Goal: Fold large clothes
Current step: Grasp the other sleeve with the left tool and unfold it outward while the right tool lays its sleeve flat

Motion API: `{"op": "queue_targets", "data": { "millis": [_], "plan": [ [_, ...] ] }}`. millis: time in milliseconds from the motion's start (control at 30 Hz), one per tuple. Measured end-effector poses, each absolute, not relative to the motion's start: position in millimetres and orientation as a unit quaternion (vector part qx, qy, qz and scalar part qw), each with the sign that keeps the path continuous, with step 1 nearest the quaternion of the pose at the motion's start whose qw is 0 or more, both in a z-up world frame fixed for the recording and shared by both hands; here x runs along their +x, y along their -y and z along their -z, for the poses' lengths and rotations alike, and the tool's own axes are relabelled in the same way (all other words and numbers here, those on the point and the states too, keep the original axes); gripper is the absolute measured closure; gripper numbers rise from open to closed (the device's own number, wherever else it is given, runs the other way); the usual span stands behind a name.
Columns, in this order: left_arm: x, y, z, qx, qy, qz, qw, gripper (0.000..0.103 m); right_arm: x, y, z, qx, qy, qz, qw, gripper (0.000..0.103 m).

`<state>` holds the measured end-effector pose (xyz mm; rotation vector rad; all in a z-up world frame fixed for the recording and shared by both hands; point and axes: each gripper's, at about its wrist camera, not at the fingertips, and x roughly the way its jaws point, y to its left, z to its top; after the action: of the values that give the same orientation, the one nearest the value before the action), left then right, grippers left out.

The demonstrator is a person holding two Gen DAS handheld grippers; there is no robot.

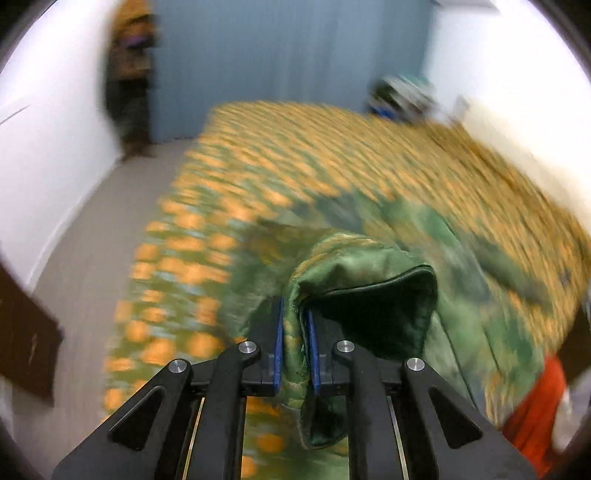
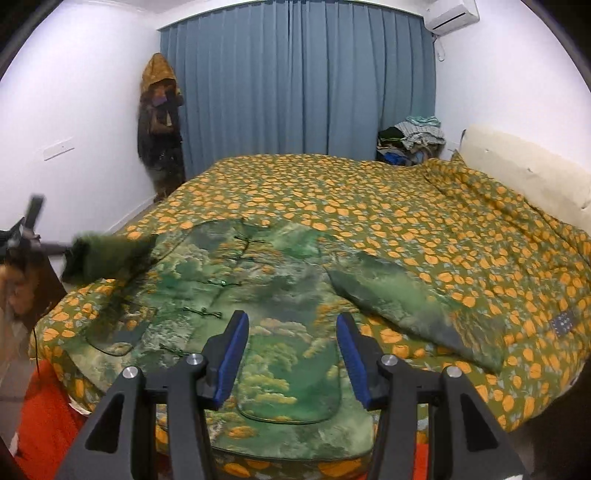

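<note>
1. The room: white walls, and a blue curtain (image 2: 295,81) across the far wall, with an air conditioner (image 2: 452,14) high at its right.
2. The bed (image 2: 369,192) fills most of my view. It wears a green cover printed with orange fruit, and a pale headboard (image 2: 524,166) runs along its right side.
3. My green landscape-print jacket (image 2: 258,280) lies front up on the near part of the bed, frog buttons down its middle. One sleeve (image 2: 406,306) angles flat toward the right.
4. A dark coat with a mustard hood (image 2: 160,122) hangs in the far left corner beside the curtain.
5. A heap of clothes (image 2: 413,140) sits at the far right corner of the bed, well apart from the jacket.
6. Something orange-red (image 2: 44,413) shows below the bed's near left edge; I cannot tell what it is.
7. My right claw (image 2: 291,350) hovers open over the jacket's near hem, with cloth below the pads and none between them.
8. My left claw (image 1: 295,332) is clamped on the other sleeve's cuff (image 1: 351,280), lifted off the bed at the jacket's left. The dark lining shows. That view is blurred.
</note>
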<state>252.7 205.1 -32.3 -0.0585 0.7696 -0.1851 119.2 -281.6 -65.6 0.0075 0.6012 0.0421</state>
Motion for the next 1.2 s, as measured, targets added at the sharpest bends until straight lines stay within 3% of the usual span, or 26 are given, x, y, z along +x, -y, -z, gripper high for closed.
{"op": "queue_targets", "data": {
  "millis": [133, 233, 300, 367, 433, 500, 667, 833, 1133, 1167, 1200],
  "plan": [
    [259, -294, 23, -0.085, -0.362, -0.015, 0.928, 0.089, 117, 277, 65, -0.001, -0.291, -0.024, 0.956, 0.053],
    [258, -351, 36, -0.105, -0.373, -0.108, 0.916, 0.071, 115, 275, 68, 0.0, -0.296, -0.026, 0.955, 0.053],
    [248, -382, 50, -0.124, -0.381, -0.162, 0.902, 0.047, 114, 276, 69, 0.001, -0.302, -0.028, 0.953, 0.053],
    [232, -401, 63, -0.149, -0.383, -0.193, 0.891, 0.04, 115, 277, 71, 0.0, -0.306, -0.024, 0.952, 0.053],
    [222, -401, 75, -0.164, -0.392, -0.186, 0.886, 0.037, 116, 280, 74, 0.002, -0.312, -0.021, 0.95, 0.047],
    [206, -387, 85, -0.171, -0.406, -0.151, 0.885, 0.03, 118, 287, 79, 0.005, -0.318, -0.011, 0.948, 0.029],
    [179, -282, 116, -0.147, -0.47, 0.025, 0.87, 0.009, 129, 316, 110, 0.007, -0.37, 0.007, 0.929, 0.029],
    [185, -182, 175, -0.097, -0.549, 0.119, 0.822, 0.008, 138, 357, 167, 0.017, -0.451, 0.025, 0.892, 0.029],
    [200, -158, 218, -0.092, -0.604, 0.137, 0.78, 0.006, 152, 391, 235, 0.092, -0.53, -0.02, 0.843, 0.029],
    [200, -156, 217, -0.093, -0.603, 0.14, 0.78, 0.011, 157, 387, 241, 0.092, -0.533, -0.031, 0.841, 0.029],
    [204, -155, 220, -0.096, -0.602, 0.144, 0.779, 0.026, 161, 383, 246, 0.091, -0.536, -0.042, 0.838, 0.029]
  ]
}}
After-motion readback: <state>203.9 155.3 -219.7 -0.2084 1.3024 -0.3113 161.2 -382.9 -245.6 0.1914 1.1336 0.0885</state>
